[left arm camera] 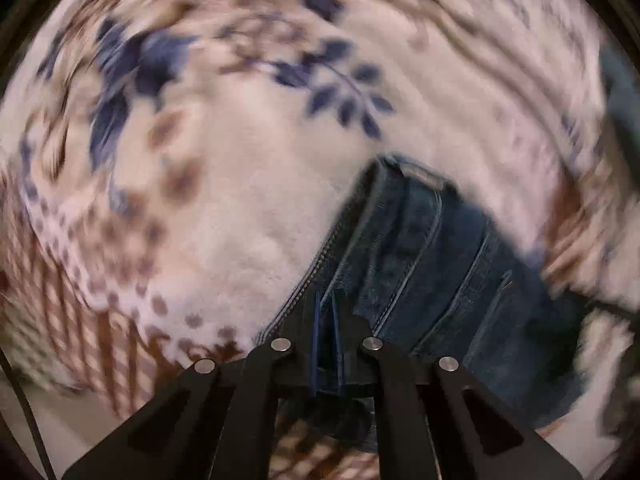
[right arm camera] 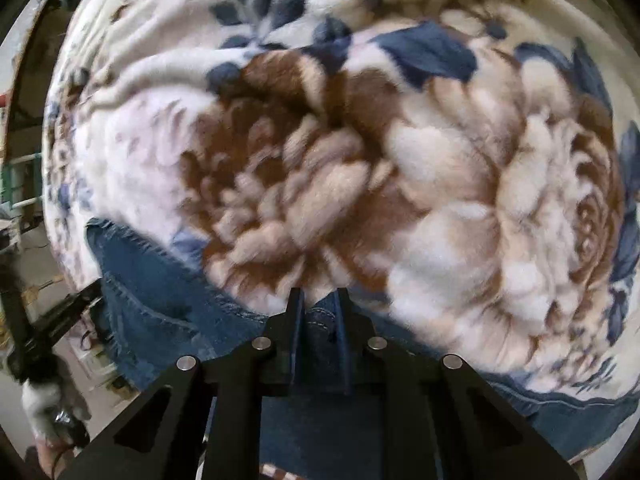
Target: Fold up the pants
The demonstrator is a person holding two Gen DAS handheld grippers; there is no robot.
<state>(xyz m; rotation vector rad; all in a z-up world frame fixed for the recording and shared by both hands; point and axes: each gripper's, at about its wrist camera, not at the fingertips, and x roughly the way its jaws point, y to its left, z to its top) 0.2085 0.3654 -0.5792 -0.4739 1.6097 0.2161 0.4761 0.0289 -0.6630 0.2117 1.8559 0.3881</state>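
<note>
The pants are dark blue jeans (left arm camera: 432,248) with lighter stitching, lying on a floral fleece blanket (left arm camera: 224,168). In the left wrist view my left gripper (left arm camera: 326,312) is shut on a fold of the jeans beside the zipper. In the right wrist view my right gripper (right arm camera: 319,300) is shut on an edge of the jeans (right arm camera: 160,300), which spread to the left and below the fingers. Both views are blurred.
The blanket (right arm camera: 400,160) has large brown and cream flowers and blue leaves and fills both views. In the right wrist view the left gripper's black frame (right arm camera: 44,332) and floor clutter show at the left edge.
</note>
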